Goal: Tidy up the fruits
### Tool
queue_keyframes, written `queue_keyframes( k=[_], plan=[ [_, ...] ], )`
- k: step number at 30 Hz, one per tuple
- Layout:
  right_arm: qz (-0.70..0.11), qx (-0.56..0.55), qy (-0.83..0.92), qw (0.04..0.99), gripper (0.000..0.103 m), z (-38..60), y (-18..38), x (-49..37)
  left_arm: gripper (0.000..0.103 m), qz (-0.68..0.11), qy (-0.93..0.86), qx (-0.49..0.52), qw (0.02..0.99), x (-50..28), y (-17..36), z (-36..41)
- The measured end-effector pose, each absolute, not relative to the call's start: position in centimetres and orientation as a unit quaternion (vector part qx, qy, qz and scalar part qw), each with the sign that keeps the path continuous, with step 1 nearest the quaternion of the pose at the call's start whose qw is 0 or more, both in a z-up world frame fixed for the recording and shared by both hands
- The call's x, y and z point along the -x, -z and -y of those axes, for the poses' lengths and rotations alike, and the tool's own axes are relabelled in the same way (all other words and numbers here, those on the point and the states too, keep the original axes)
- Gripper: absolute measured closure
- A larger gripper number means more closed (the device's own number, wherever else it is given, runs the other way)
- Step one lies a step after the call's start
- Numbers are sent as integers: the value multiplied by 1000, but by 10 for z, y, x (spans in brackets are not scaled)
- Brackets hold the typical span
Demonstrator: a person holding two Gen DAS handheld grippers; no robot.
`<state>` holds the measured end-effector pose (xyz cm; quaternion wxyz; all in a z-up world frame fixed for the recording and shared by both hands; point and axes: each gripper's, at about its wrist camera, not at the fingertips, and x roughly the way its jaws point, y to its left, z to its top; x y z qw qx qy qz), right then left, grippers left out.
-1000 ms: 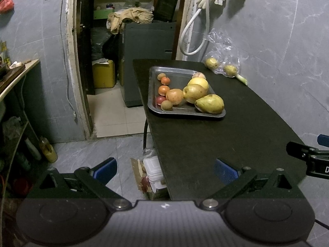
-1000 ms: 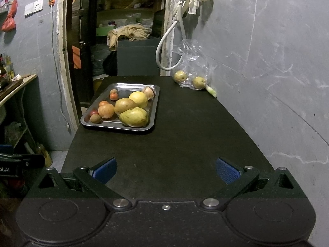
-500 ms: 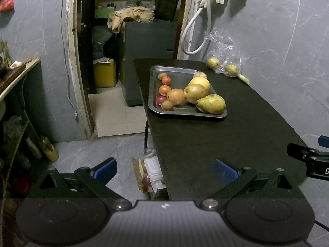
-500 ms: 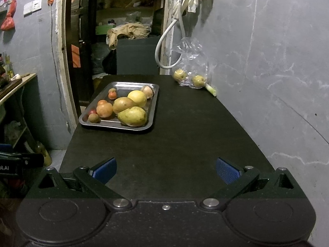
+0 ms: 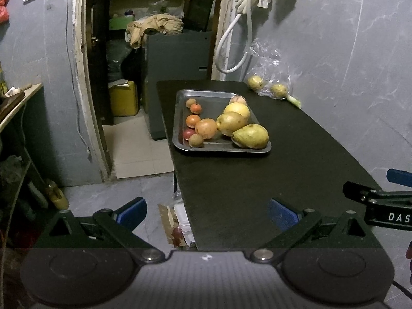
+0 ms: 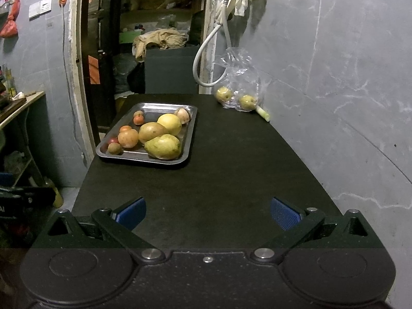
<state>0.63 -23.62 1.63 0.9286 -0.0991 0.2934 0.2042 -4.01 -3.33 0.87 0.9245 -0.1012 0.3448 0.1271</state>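
The long black table (image 6: 219, 170) runs along a grey marbled wall (image 6: 347, 77) on its right edge; its left edge drops to a tiled floor (image 5: 134, 149) and an open doorway (image 5: 144, 51). The near half of the tabletop lies bare. A rectangular steel tray (image 6: 190, 139) sits by the far left edge, holding a big yellow-green pear (image 6: 162, 146) and smaller orange and red fruits. A clear plastic bag (image 6: 239, 82) with two yellow fruits rests at the far right corner. The left gripper (image 5: 207, 212) hovers off the near left edge, the right gripper (image 6: 208, 212) over the near end; both are spread wide, holding nothing.
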Motion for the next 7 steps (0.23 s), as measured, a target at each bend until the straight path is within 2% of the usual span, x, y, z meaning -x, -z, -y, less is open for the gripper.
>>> queue_keyframes(
  k=[7],
  plan=[
    [-294,97,-200,929,1,239,-16,-10,1,-349,-132,104,922,35,-8,32]
  ],
)
